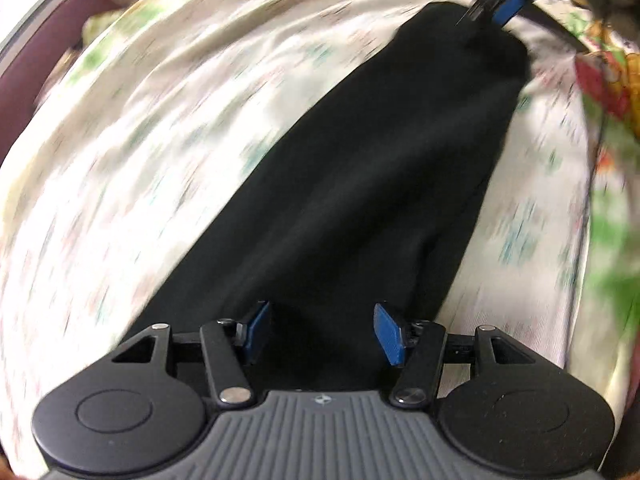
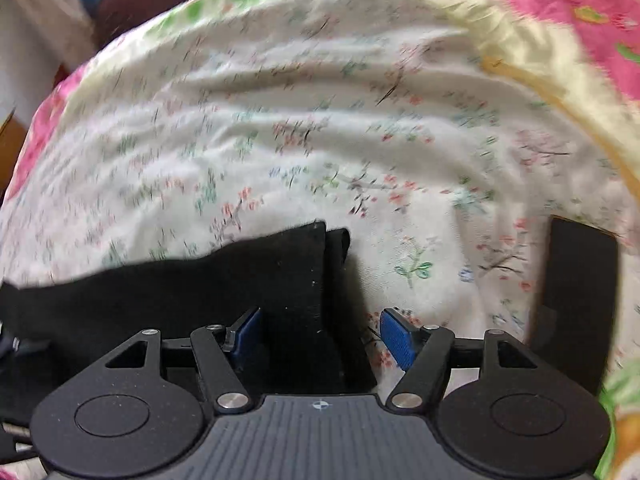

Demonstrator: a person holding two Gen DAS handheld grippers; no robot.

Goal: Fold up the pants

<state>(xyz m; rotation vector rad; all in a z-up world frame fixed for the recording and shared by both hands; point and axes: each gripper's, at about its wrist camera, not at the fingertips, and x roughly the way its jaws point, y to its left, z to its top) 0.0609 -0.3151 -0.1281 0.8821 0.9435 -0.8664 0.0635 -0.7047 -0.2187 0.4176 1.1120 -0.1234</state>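
A bed is covered by a floral sheet (image 2: pixel 320 128). Black pants (image 1: pixel 360 200) are laid flat on the sheet; a dark flat object (image 2: pixel 576 300) is seen near the pants.

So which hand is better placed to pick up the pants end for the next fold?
Right, probably. The right gripper has its open jaws straddling the corner of the pants; the left gripper hangs open over mid-fabric.

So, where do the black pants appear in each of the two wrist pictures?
Left wrist view: the black pants run as a long strip from the bottom centre, between the left gripper fingers, up to the top right.
Right wrist view: the pants lie at the lower left, their end between the right gripper fingers.
Shared landmark: the floral bedsheet beneath.
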